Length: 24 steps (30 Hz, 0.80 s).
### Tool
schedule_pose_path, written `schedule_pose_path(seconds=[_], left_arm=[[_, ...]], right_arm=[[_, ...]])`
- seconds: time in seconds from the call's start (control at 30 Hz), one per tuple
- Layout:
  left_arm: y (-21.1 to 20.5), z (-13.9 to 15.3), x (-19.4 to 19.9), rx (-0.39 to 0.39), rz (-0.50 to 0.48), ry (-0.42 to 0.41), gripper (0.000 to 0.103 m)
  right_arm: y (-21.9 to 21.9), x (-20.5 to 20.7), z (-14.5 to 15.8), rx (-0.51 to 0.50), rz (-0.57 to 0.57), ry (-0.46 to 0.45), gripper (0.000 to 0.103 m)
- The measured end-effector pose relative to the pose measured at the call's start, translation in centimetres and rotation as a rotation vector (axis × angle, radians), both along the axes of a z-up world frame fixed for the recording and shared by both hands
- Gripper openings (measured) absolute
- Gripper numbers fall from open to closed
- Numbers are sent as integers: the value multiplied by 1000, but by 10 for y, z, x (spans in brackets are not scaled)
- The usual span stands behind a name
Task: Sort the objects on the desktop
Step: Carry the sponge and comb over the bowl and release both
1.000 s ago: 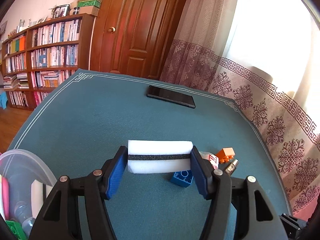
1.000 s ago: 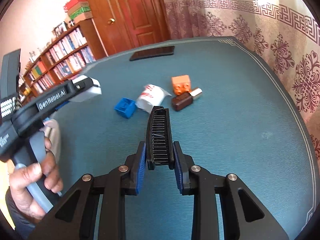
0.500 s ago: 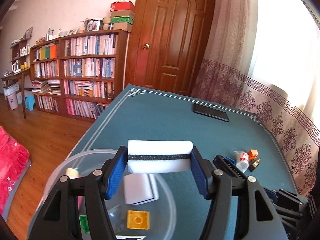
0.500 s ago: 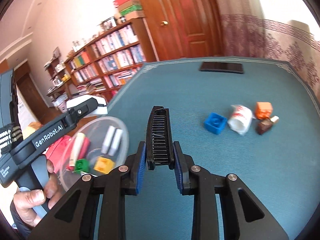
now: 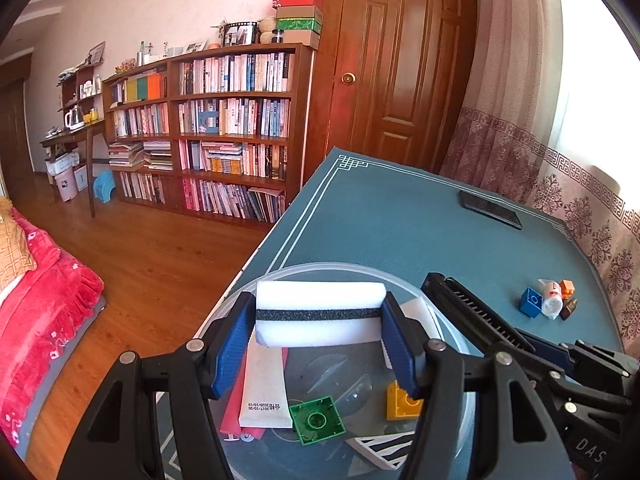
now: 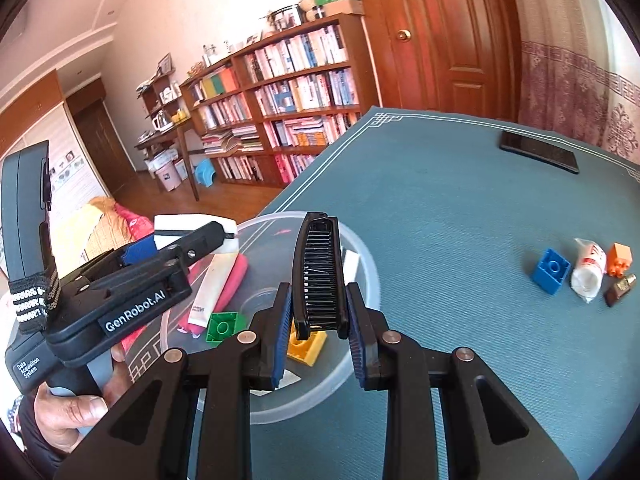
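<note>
The left gripper (image 5: 320, 330) is clamped on a white sponge block with a black band (image 5: 320, 312), its blue pads pressed against both short ends; it hangs over the clear plastic bowl (image 5: 344, 270) at the near corner of the teal table mat (image 5: 400, 216). The right gripper (image 6: 318, 332) is pinched tight on a black comb (image 6: 318, 272), teeth facing the camera, the comb standing up toward twelve o'clock and leaning over the bowl's rim (image 6: 360, 248); in the left wrist view the comb (image 5: 472, 312) pokes in from four o'clock.

Inside the bowl lie a white tube (image 5: 264, 388) on a red pack (image 5: 232, 408), a green brick (image 5: 318, 420), a yellow brick (image 5: 400, 402), a second white sponge (image 5: 418, 308) and a black-and-white striped piece (image 5: 384, 446) — all loose on the bottom.

Out on the mat at three o'clock from the right wrist sit a blue brick (image 6: 551, 270), a small white bottle on its side (image 6: 587, 274), an orange brick (image 6: 619, 258) and a little brown bottle (image 6: 619, 288), bunched close together; a black phone (image 6: 538, 152) lies flat near the far edge at one o'clock. A hand (image 6: 68, 412) grips the left tool's handle at eight o'clock.
</note>
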<state>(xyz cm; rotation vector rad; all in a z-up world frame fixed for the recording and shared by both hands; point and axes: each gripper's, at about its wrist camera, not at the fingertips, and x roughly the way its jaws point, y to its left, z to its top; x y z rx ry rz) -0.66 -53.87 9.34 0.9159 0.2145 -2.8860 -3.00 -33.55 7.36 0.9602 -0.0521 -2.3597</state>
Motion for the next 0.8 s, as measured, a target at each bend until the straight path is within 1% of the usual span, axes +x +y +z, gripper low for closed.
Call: schedule_pose_path(seconds=[0.1,0.13,0.17,0.2,0.43,0.5,0.57,0.63,0.8], left_arm=[[-1,-5,-2,11,-17,-15,67],[-1,-7,-3,24,-29,-22,71],[-2,-9,-4,37,-41,-28,81],[-2,-10,-4,46,-43,-29,85],[-12,-12,-3,65,-14,-32,86],[-13,-13,-4,65,-6,-35,86],[-13,-13,-4,67,0,-36,87],[-12,-13,-4,67,3,-37,87],[-5,-10,-3,63,2,-36,87]], right_arm=[[-10,1,-3,12,24,2,28],[-13,1,-5,19,29,4,28],[-16,1,-7,25,33,4,28],[-18,1,-9,30,37,1,28],[-22,-2,-19,44,51,-25,29],[-21,-1,-20,41,53,-24,36],[-15,-1,-21,26,42,-26,49],[-9,-1,-21,9,25,-31,55],[10,-4,-21,-16,-30,-37,59]])
